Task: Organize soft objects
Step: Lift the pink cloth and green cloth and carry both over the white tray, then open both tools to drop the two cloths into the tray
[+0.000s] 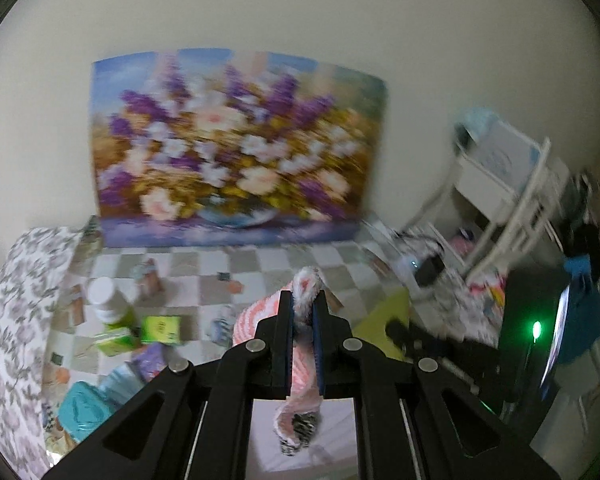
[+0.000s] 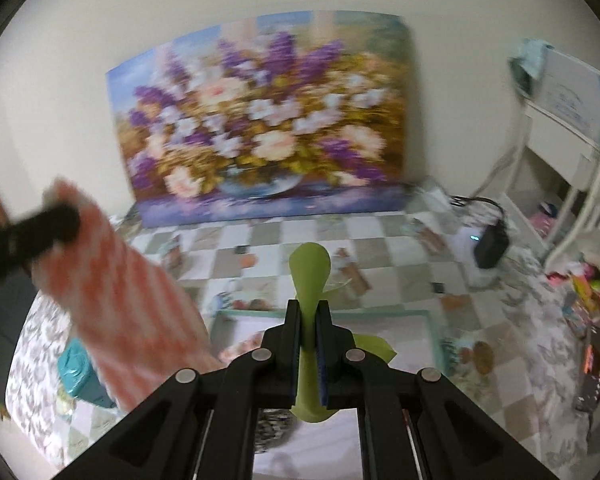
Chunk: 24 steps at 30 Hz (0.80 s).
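Note:
My left gripper (image 1: 303,302) is shut on a fuzzy pink-and-white striped cloth (image 1: 307,284), which bunches above the pads and hangs below them. In the right wrist view that cloth (image 2: 132,304) drapes down from the left gripper (image 2: 66,220) at the left, held above the table. My right gripper (image 2: 308,310) is shut on a thin lime-green cloth (image 2: 310,268), which sticks up between the pads and trails beneath them. A part of the green cloth (image 1: 380,312) shows in the left wrist view too. Both views are blurred.
A checkered tablecloth (image 2: 380,232) covers the table, and a large flower painting (image 2: 268,120) leans on the wall behind. A white-capped bottle (image 1: 104,300), green boxes (image 1: 162,328) and a teal packet (image 1: 80,412) lie left. A teal-rimmed tray (image 2: 420,314) lies below; a white rack (image 2: 580,184) and a black adapter (image 2: 490,248) stand right.

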Each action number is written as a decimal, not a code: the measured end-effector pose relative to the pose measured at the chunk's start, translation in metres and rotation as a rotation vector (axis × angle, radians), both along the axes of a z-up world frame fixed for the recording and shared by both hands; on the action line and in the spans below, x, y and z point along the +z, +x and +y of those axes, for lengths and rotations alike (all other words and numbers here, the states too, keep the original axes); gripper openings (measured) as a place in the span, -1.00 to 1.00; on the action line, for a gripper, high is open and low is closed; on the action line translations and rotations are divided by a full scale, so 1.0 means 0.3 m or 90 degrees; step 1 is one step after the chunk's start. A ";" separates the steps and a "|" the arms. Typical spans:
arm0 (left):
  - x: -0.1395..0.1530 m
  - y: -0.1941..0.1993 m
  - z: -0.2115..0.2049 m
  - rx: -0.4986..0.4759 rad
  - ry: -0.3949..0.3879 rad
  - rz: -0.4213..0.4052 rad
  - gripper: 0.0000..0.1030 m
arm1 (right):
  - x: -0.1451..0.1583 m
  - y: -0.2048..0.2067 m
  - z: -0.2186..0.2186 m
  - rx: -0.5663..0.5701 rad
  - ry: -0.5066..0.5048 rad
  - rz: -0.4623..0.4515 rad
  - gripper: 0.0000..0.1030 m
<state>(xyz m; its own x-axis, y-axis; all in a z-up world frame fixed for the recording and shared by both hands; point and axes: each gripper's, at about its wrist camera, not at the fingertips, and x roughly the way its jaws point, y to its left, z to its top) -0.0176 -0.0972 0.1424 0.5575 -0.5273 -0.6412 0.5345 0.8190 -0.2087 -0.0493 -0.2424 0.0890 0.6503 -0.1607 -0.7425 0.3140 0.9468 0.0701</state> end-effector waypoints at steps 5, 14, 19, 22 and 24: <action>-0.067 -0.038 -0.101 -0.042 0.027 0.021 -0.83 | -0.005 -0.035 -0.114 -0.063 0.008 0.007 -0.86; -0.231 -0.029 -0.184 -0.057 0.082 0.078 -0.83 | -0.063 -0.058 -0.221 -0.110 0.051 0.034 -0.84; -0.338 0.008 -0.194 -0.049 0.104 0.153 -0.83 | -0.118 -0.038 -0.216 -0.103 0.056 0.064 -0.84; -0.384 0.031 -0.187 -0.033 0.116 0.190 -0.83 | -0.141 -0.024 -0.209 -0.094 0.059 0.079 -0.84; -0.417 0.046 -0.179 -0.022 0.124 0.214 -0.83 | -0.149 -0.018 -0.203 -0.090 0.060 0.084 -0.84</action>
